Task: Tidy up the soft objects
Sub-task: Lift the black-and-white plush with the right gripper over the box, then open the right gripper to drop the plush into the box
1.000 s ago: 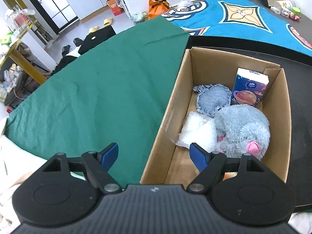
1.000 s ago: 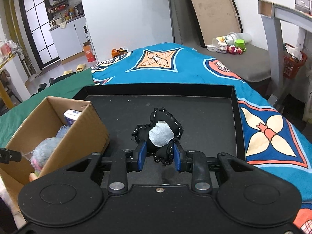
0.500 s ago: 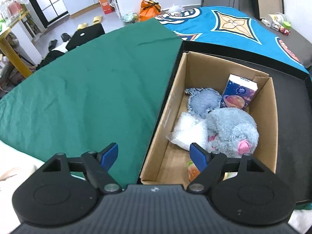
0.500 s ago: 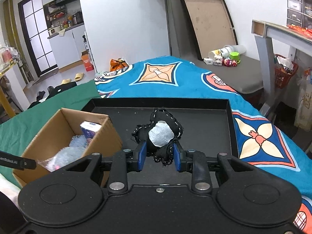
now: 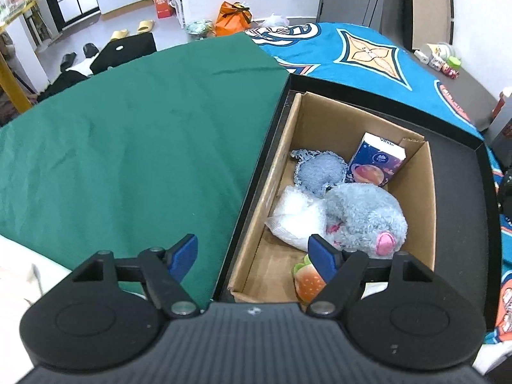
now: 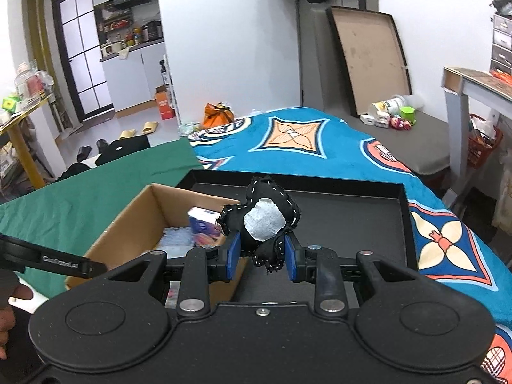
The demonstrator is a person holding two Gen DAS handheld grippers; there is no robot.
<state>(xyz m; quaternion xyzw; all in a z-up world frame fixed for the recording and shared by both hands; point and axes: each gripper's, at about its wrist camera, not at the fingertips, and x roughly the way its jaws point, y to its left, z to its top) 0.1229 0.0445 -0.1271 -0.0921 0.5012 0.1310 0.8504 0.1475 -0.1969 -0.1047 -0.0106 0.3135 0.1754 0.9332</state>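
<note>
- Clearly the step in hand is the carry: the right gripper [image 6: 261, 255] has its jaws clamped on a black stitched fabric toy [image 6: 260, 220] with a pale grey patch, held up in the air above the near end of the black tray [image 6: 352, 220], just beside the right wall of the cardboard box [image 6: 128, 214].
- Meanwhile the left gripper [image 5: 252, 254] hangs with its jaws spread wide and nothing between them, straddling the box's near left wall, above the green cloth [image 5: 128, 147] and the box interior.
- Next, I judge, the toy must travel leftward over the box rim and the jaws must part above a free spot; the bare cardboard floor at the near end looks the likeliest landing place.
- One caution: the left gripper sits over that same opening and may need to give way.
- Count inside the box, from the left wrist view: one grey plush animal [image 5: 368, 214], one denim-blue fabric piece [image 5: 320, 172], one clear plastic bag [image 5: 297, 217], one tissue pack [image 5: 376, 161], one small burger-shaped toy [image 5: 307, 280].
- That makes five things stowed, plus one toy in the air; one box, one tray.
</note>
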